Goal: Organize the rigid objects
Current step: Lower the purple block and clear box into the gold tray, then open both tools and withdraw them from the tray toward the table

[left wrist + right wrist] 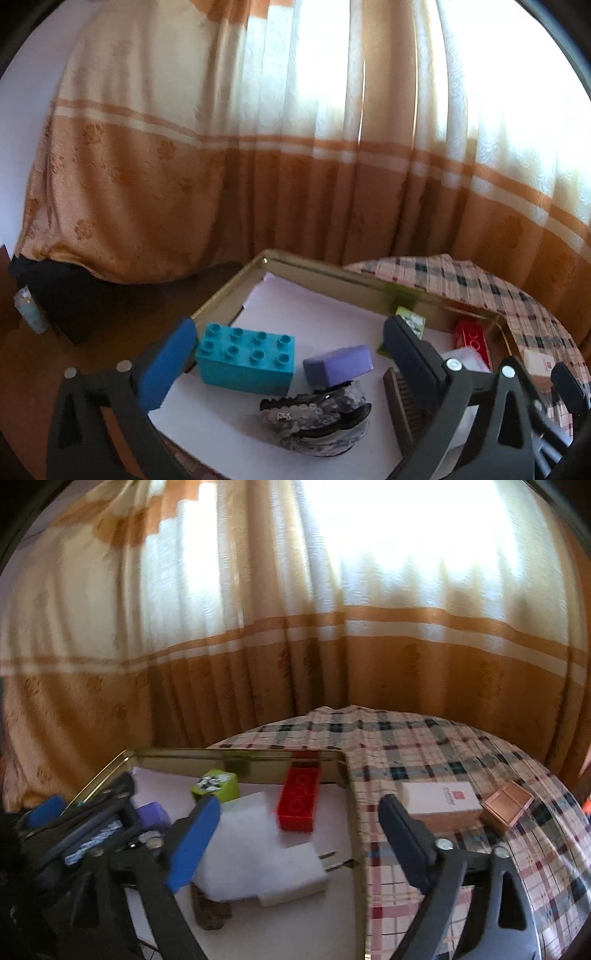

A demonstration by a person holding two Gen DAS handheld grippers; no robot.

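A gold tray [221, 291] lined with white paper holds a teal studded brick [245, 360], a purple block [338, 363], a sequined hair clip [317, 421], a brown comb [400, 402], a green cube [412, 319] and a red brick [472, 341]. My left gripper [290, 332] hangs open over the tray's left half, with the teal brick and the purple block lying below and between its fingers, untouched. My right gripper [299, 805] is open above the tray's right wall [356, 812]. Beneath it are white foam pieces [255, 849] and the red brick [297, 801]. Nothing is gripped.
The tray stands on a plaid tablecloth [461, 746]. To the right of the tray lie a white box [441, 799] and a copper-brown box [508, 806]. An orange and cream curtain [258, 664] hangs close behind the table. Dark floor and a small bottle [31, 312] are at the left.
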